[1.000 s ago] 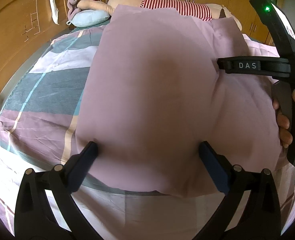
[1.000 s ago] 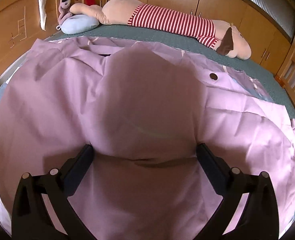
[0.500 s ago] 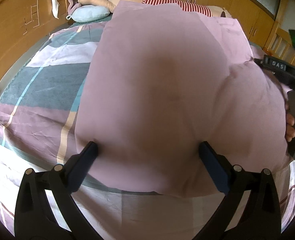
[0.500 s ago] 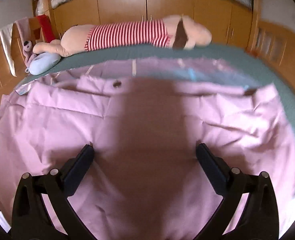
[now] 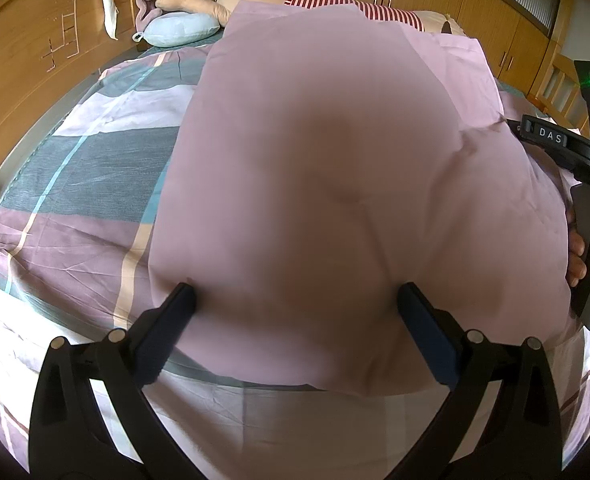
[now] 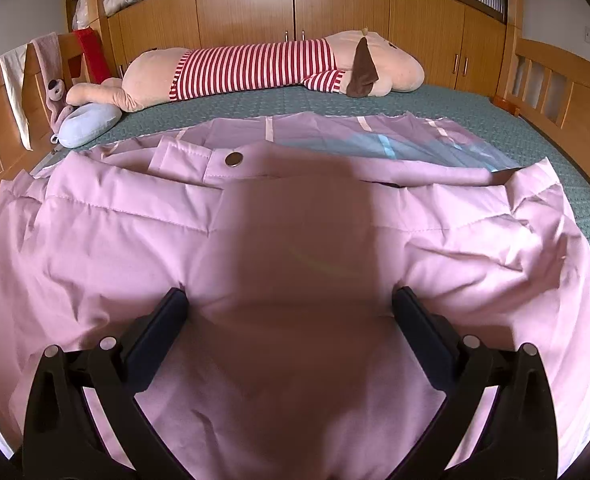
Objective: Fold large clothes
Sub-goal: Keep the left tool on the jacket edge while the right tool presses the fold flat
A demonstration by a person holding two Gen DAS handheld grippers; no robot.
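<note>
My left gripper [image 5: 295, 300] has its jaws spread wide, and the pink garment [image 5: 335, 200] bulges up between them, blurred and close to the lens, draped over the near edge of the bed [image 5: 75, 168] with its checked sheet. My right gripper [image 6: 289, 304] also has its jaws spread, with the same garment [image 6: 295, 240] filling the gap between them; its snap button [image 6: 233, 159] faces the bed's far edge, where a striped plush toy [image 6: 255, 68] lies.
</note>
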